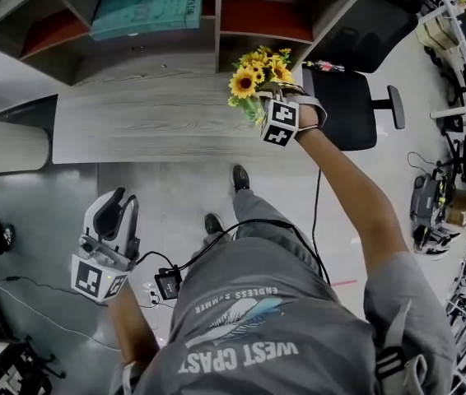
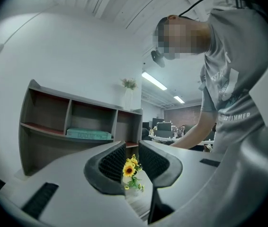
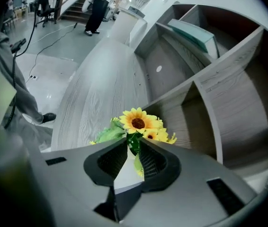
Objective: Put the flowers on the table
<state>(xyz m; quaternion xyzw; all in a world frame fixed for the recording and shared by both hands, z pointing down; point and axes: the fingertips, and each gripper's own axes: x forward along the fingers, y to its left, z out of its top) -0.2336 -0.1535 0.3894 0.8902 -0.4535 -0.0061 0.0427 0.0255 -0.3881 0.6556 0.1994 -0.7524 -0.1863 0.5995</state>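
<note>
Grey table (image 1: 134, 126) below shelves (image 1: 262, 19). Right gripper (image 3: 133, 151) clamps the flowers (image 3: 138, 122) at its right end: placing step. Next: settle upright, release. Left gripper (image 1: 111, 219) hangs low, jaws apart, empty.

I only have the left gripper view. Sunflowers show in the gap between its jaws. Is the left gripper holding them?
Observer: No. The head view shows the left gripper low at the person's side, over the floor, with its jaws apart and empty.
Operator: So what holds them?
Observer: The right gripper. In its own view the jaws are closed on the flowers at the stems.
Operator: Where are they?
Observer: Over the right end of the table, in front of the shelf unit. I cannot tell if they touch the tabletop.
</note>
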